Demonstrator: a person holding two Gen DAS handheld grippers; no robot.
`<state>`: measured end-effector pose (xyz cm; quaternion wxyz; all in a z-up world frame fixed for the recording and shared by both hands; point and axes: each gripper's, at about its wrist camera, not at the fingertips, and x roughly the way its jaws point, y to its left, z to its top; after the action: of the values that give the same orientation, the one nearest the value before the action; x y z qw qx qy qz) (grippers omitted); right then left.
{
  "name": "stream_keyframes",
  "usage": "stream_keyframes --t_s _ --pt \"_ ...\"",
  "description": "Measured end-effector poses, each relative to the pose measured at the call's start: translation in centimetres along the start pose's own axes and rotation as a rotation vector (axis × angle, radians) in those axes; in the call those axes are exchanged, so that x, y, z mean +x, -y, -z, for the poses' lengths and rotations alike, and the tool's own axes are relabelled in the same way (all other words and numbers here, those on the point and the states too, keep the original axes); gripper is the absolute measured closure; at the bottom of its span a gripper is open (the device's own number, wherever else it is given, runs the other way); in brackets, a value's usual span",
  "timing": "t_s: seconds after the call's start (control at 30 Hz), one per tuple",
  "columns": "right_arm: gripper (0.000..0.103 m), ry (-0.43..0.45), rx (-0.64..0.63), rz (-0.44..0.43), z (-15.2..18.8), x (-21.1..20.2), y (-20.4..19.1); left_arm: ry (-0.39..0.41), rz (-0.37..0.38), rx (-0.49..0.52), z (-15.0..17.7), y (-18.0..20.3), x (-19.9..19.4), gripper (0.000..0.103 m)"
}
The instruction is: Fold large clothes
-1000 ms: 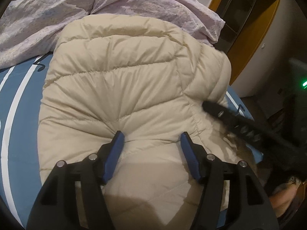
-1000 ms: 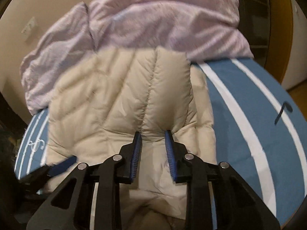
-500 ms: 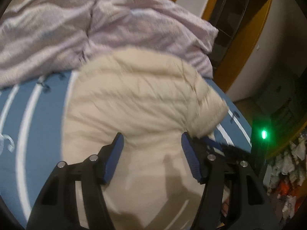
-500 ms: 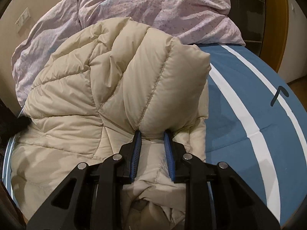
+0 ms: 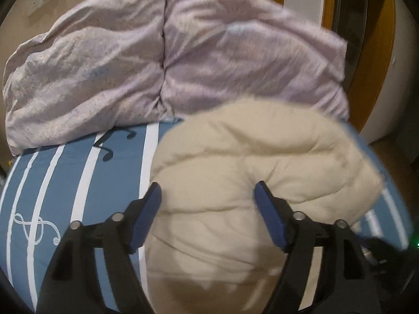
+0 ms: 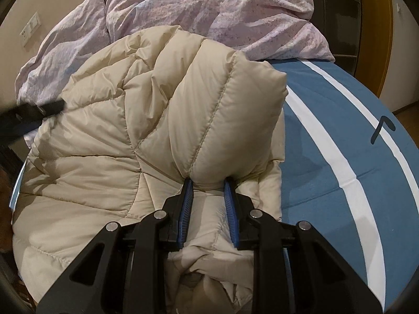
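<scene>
A cream quilted down jacket [image 6: 136, 120] lies bunched on the blue striped bed sheet [image 6: 327, 157]. My right gripper [image 6: 208, 183] is shut on a puffy fold of the jacket and holds that fold raised over the rest. In the left wrist view the jacket [image 5: 262, 162] lies under and ahead of my left gripper [image 5: 208, 188], whose jaws stand wide apart and hold nothing. The left gripper also shows as a dark blurred shape at the left edge of the right wrist view [image 6: 28, 115].
A crumpled lilac duvet [image 5: 162, 60] is piled along the far side of the bed, just behind the jacket. Blue sheet with white stripes [image 5: 78, 178] lies left of the jacket. A wooden door frame [image 5: 377, 52] and a wall stand beyond the bed on the right.
My left gripper has swung left and back off the jacket, staying open. My right gripper has kept its grip and lifted the fold higher over the jacket.
</scene>
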<state>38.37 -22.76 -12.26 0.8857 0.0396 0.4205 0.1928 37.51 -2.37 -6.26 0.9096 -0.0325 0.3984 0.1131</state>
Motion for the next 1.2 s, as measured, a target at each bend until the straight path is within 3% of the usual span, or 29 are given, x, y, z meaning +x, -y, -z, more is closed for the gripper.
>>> stream_keyframes --t_s 0.33,0.6,0.67,0.73,0.83,1.1,1.2 --pt "0.077 0.017 -0.004 0.015 0.1 0.0 -0.2 0.058 -0.084 0.039 3.1 0.5 2.5 0.022" --pt "0.075 -0.021 -0.008 0.033 -1.1 -0.9 -0.6 0.066 -0.099 0.035 3.9 0.8 2.9 0.021" --pt "0.069 -0.003 -0.005 0.028 -2.0 -2.3 -0.9 0.065 -0.101 0.038 4.0 0.9 3.0 0.021" --pt "0.052 0.048 -0.012 0.025 -2.8 -3.8 -1.4 0.062 -0.098 0.034 3.9 0.8 3.0 0.021" --pt "0.039 0.128 -0.036 0.029 -4.4 -5.5 -2.5 0.059 -0.088 0.026 3.9 0.6 3.1 0.021" --pt "0.039 0.169 0.003 0.140 -7.9 -2.4 -2.4 0.054 -0.063 0.008 3.8 0.2 3.2 0.021" --pt "0.039 0.136 0.044 0.175 -7.8 -0.3 -1.0 0.052 -0.052 -0.001 3.8 0.0 3.2 0.021"
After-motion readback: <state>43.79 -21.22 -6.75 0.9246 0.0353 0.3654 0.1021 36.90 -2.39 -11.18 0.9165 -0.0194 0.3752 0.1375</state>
